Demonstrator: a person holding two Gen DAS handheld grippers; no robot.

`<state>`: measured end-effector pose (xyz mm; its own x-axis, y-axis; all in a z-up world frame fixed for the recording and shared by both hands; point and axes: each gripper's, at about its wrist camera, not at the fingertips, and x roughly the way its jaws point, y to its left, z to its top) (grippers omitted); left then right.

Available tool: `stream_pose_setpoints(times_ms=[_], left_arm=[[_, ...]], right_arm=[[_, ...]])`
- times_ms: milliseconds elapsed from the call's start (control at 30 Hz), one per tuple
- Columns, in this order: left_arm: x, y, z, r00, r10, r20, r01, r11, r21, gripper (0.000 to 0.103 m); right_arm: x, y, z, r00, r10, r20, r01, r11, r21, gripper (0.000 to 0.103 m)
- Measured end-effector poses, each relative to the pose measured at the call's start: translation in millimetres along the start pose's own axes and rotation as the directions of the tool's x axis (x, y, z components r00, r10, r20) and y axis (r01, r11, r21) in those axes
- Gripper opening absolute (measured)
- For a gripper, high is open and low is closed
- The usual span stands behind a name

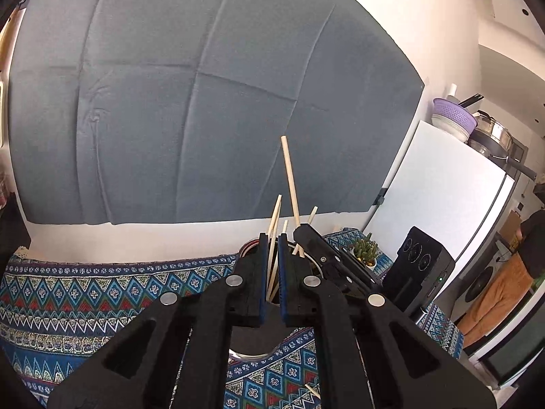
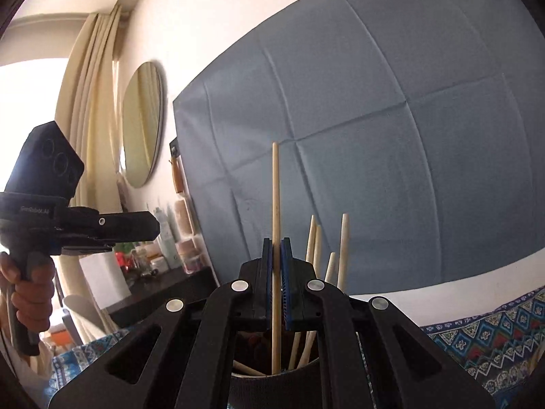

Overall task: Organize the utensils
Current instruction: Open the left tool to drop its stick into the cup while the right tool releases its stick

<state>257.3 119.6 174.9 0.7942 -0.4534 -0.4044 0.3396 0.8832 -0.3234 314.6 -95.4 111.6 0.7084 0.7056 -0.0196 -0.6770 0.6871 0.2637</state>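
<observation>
**Lowering one chopstick into the holder**

My right gripper (image 2: 276, 255) has its jaws clamped on a single chopstick (image 2: 276, 204), held upright, its lower end already inside the mouth of the dark holder (image 2: 272, 385) directly below; my judgement is that this one is nearly home, so I should keep it vertical, sink it a little further, then part the jaws gently so it leans against the others rather than bouncing out; the chopsticks already standing (image 2: 343, 248) crowd the holder's right side, so I would release toward its left.

My left gripper (image 1: 271, 238) sits just in front of the holder (image 1: 253, 341); its jaws are slightly apart with a stick showing in the gap, and I cannot tell whether they grip it; the two grippers are close together over the holder and could knock.

A stray stick (image 1: 312, 391) lies on the patterned cloth (image 1: 85, 289) of the desk, nearer than the holder; behind it stand a small cactus (image 1: 366, 250) and a blue backdrop (image 1: 204, 102).
</observation>
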Motion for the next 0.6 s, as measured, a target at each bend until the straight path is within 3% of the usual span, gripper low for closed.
stream_pose_setpoints(times_ms=[333,467,533,600], left_arm=[[-7,5,-17,0.999,0.022,-0.036,-0.023,0.999,-0.028,0.009],[-16,7,-25,0.998,0.047,-0.048,-0.048,0.998,-0.028,0.035],[-21,9,-30,0.997,0.055,-0.061,-0.057,0.998,-0.029,0.038],[-25,13,-37,0.995,0.066,-0.08,-0.069,0.997,-0.032,0.056]], right_arm=[[-27,11,-3,0.998,-0.041,-0.042,0.039,0.998,-0.055,0.008],[-42,15,2,0.997,-0.054,-0.05,0.051,0.997,-0.051,0.01],[-50,17,6,0.996,-0.068,-0.06,0.064,0.996,-0.057,0.022],[-62,18,8,0.993,-0.093,-0.067,0.088,0.994,-0.068,0.039]])
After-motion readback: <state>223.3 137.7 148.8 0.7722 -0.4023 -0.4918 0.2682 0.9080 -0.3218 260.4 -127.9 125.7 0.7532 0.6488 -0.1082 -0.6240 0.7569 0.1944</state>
